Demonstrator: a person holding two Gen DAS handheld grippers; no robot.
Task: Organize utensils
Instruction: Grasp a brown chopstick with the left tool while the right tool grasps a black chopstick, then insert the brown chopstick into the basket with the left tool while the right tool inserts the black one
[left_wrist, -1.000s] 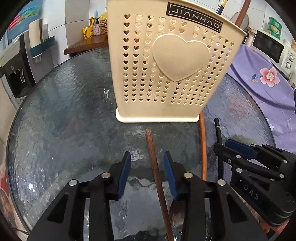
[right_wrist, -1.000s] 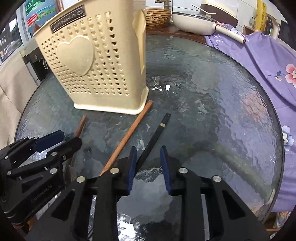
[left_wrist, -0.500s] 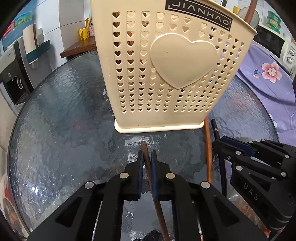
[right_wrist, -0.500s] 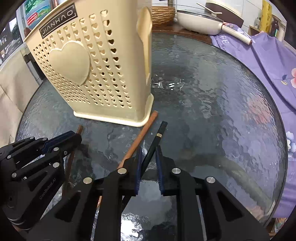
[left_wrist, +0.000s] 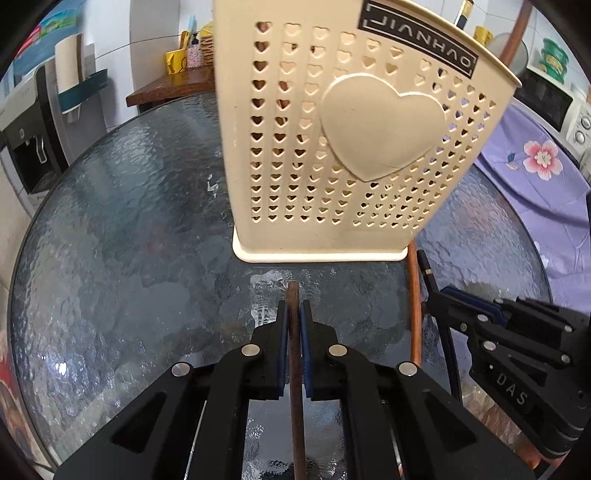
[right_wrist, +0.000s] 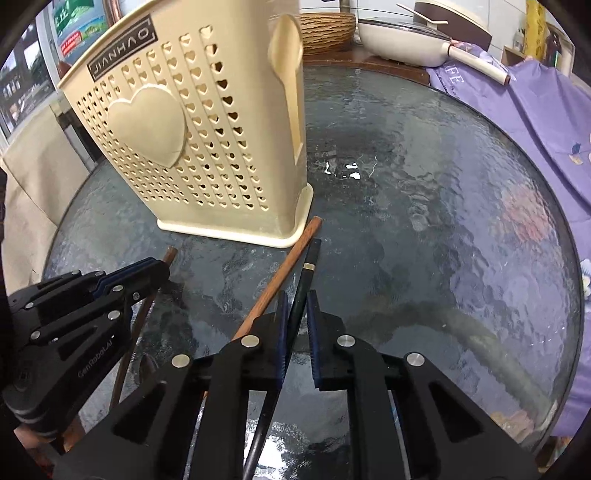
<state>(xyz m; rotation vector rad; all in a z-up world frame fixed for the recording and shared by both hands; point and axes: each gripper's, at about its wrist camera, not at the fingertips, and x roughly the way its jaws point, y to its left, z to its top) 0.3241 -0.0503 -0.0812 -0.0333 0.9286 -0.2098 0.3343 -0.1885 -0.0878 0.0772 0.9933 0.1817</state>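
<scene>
A cream heart-patterned utensil holder (left_wrist: 351, 147) (right_wrist: 192, 147) stands on the round glass table (left_wrist: 129, 258) (right_wrist: 443, 221). My left gripper (left_wrist: 293, 321) (right_wrist: 162, 266) is shut on a dark brown wooden handle (left_wrist: 293, 295) (right_wrist: 170, 254) lying just in front of the holder's base. My right gripper (right_wrist: 295, 314) (left_wrist: 436, 299) is finishing its closing on a black handle with a gold band (right_wrist: 308, 266) (left_wrist: 424, 266), the pads pressing its sides. A lighter brown handle (right_wrist: 284, 269) (left_wrist: 414, 295) lies loose between the two grippers, its tip by the holder's corner. The utensils' working ends are hidden under the grippers.
Handles (left_wrist: 517, 33) stick up out of the holder. Purple flowered cloth (left_wrist: 535, 166) (right_wrist: 517, 110) drapes the right side. A white pan (right_wrist: 406, 40) and a wicker basket (right_wrist: 325, 29) sit behind the table; a microwave (left_wrist: 554, 103) and a water dispenser (left_wrist: 22, 147) flank it.
Both grippers went from open around their handles to shut on them. Both views have moved closer to the holder.
</scene>
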